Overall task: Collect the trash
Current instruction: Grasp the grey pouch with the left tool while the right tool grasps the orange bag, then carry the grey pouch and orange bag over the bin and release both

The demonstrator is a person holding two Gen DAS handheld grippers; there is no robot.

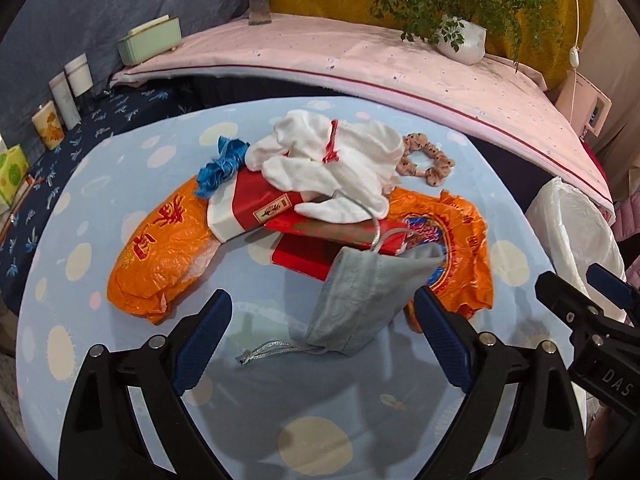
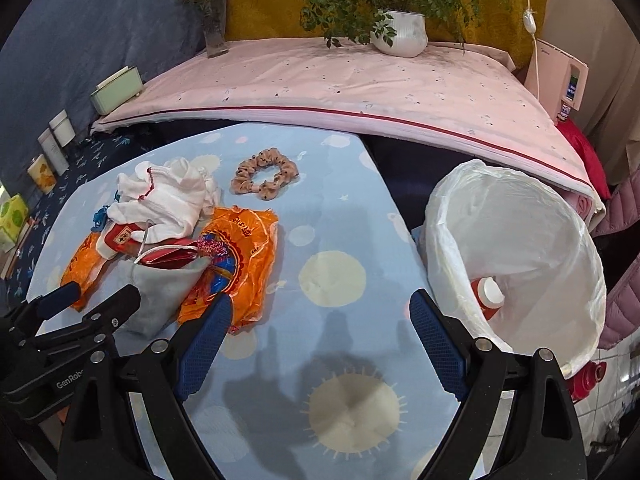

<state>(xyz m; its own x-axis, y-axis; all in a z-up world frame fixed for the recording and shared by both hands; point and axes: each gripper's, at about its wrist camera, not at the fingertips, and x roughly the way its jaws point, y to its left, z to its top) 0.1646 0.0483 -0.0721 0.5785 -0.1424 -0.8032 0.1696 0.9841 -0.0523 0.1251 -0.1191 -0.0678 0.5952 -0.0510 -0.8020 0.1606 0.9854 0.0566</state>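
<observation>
A pile of trash lies on the blue spotted tabletop [image 1: 280,420]: an orange plastic bag [image 1: 160,252], a red and white box [image 1: 256,204], a flat red packet [image 1: 312,256], white cloth [image 1: 320,160], a blue ribbon [image 1: 224,164] and a grey drawstring pouch [image 1: 360,300]. My left gripper [image 1: 320,340] is open, its fingers either side of the pouch's near end. My right gripper [image 2: 320,340] is open and empty over bare table, the orange bag [image 2: 240,264] by its left finger. A bin lined with a white bag [image 2: 520,248] stands right of the table, with a red bottle [image 2: 488,300] inside.
A spotted scrunchie [image 2: 264,176] lies at the far side of the table. Behind is a pink-covered shelf [image 2: 360,88] with a potted plant [image 2: 400,32] and a flower vase [image 2: 214,28]. Boxes and jars [image 1: 60,100] line the left.
</observation>
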